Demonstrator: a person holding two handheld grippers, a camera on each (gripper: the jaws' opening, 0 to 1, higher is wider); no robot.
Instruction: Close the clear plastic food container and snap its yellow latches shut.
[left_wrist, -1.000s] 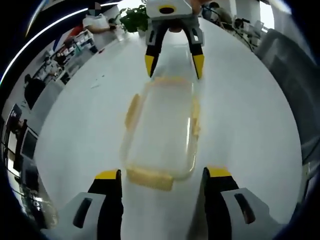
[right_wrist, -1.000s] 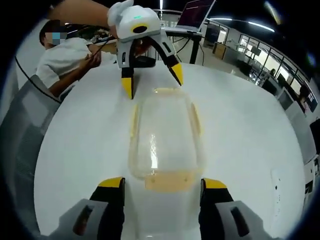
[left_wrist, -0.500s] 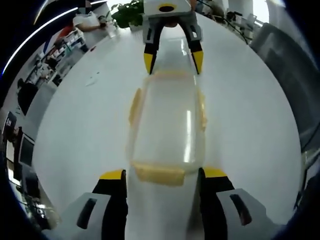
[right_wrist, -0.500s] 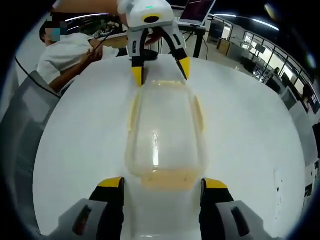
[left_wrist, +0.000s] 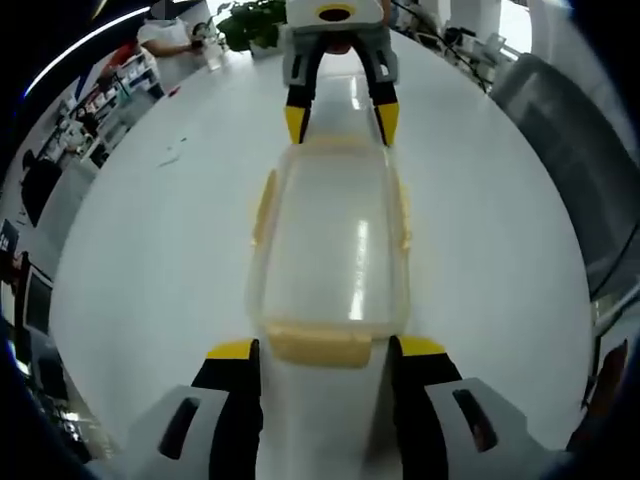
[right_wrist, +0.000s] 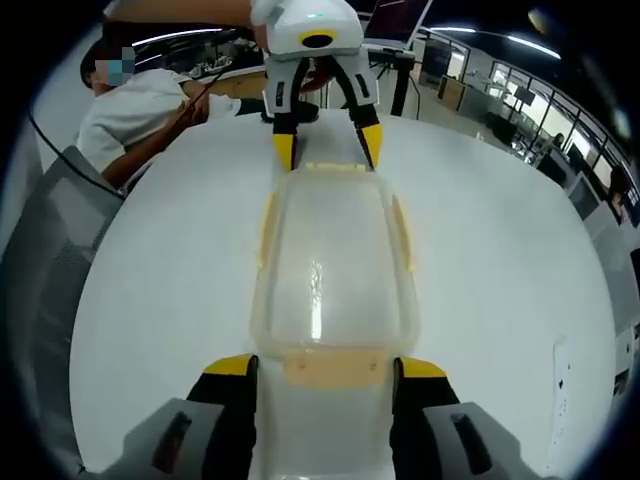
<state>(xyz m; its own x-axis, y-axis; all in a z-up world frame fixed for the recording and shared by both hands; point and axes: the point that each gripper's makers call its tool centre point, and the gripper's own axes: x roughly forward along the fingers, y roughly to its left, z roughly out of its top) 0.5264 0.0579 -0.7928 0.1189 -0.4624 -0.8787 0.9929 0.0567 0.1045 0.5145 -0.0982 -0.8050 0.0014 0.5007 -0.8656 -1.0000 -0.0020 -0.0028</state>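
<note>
The clear plastic food container (left_wrist: 330, 250) lies lengthwise on the white table (left_wrist: 150, 260), its lid resting on top. Yellow side latches (left_wrist: 265, 205) stick out along its long edges. My left gripper (left_wrist: 326, 350) is open, and the near end latch (left_wrist: 320, 343) lies between its jaws. At the far end, my right gripper (left_wrist: 340, 118) stands open over the opposite end. In the right gripper view the container (right_wrist: 330, 260) runs away from my right gripper (right_wrist: 328, 367), which straddles its end latch (right_wrist: 330, 372). The left gripper (right_wrist: 325, 150) is open at the far end.
A person in a white shirt (right_wrist: 130, 110) sits at the table's far side beside a laptop (right_wrist: 395, 20). A grey chair (right_wrist: 45, 260) stands by the table's edge, another chair (left_wrist: 565, 110) at the other side. A green plant (left_wrist: 255, 15) is behind.
Both grippers have moved in toward the container's two ends, so each end latch now lies between a pair of jaws. The container has stayed in place.
</note>
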